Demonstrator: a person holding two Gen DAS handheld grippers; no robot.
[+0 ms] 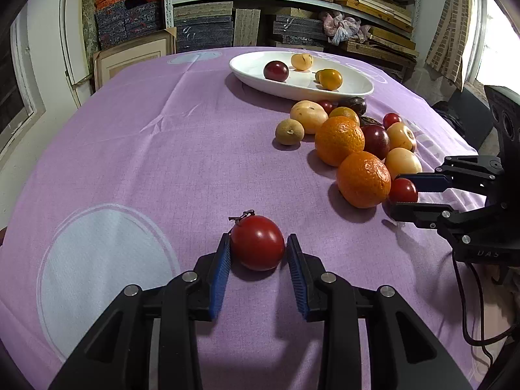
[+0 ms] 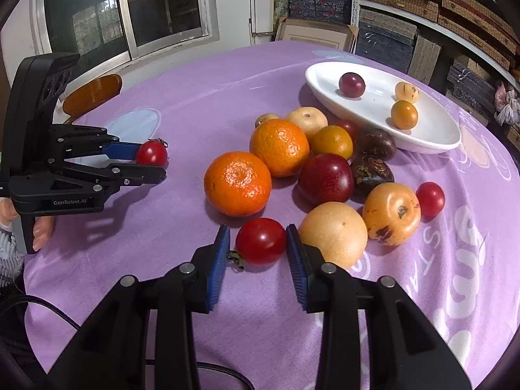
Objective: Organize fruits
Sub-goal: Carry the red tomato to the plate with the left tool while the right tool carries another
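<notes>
Your left hand-held gripper (image 1: 258, 253) sits low over the tabletop (image 1: 146, 149), off to the left of the fruit pile, with a stemmed cherry tomato (image 1: 257, 243) directly ahead between its blue pads (image 1: 220, 276). The left pad touches or nearly touches the skin; the right pad shows a sliver of gap, so the jaws bracket the fruit without yet pinching it. The tomato is nearly round, its stem pointing away and to the left.

Your right hand-held gripper (image 2: 258, 247) stands at the near edge of the pile, jaws likewise apart around a second cherry tomato (image 2: 261, 241), whose stem end faces the left pad. The right pad touches that tomato and has a pale yellow fruit (image 2: 333, 234) crowding its outer side, so closing here looks tight.

The pile of loose fruit, with two oranges (image 2: 238, 183), lies between both grippers and the white dish (image 2: 432, 139), which sits toward the far right edge. The right gripper is nearer it. The dish holds three fruits: a dark plum (image 2: 352, 84), a pale yellow one (image 2: 407, 92) and an orange-yellow one (image 2: 404, 114).
</notes>
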